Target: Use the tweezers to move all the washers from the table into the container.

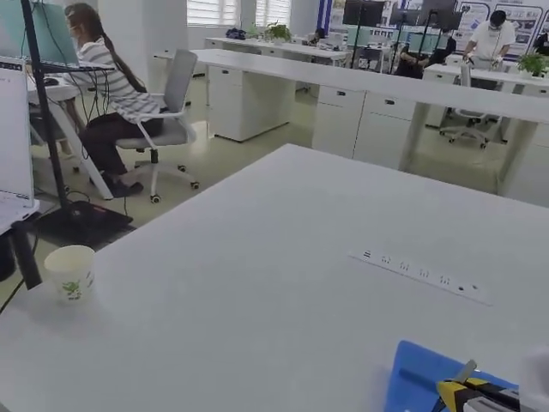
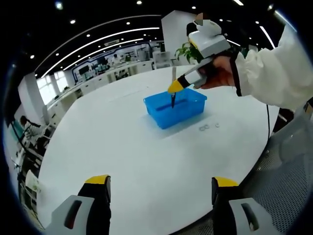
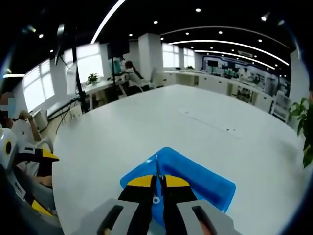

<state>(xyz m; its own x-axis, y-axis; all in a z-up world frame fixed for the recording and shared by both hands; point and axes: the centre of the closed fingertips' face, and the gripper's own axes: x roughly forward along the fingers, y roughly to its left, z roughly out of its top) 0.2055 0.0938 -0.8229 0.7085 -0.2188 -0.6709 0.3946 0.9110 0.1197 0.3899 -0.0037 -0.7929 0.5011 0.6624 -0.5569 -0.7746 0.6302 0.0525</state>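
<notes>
Washers are seen on the table at four o'clock from the blue container. The tweezers are pinched tight by the right gripper, tip down inside the container, likely for a drop. The left gripper is spread wide, empty.

Blue container, white table, white paper cup (green leaf print).

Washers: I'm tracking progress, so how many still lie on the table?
2: one washer and another, side by side on the table beside the container. More may be hidden or too small to see.
</notes>
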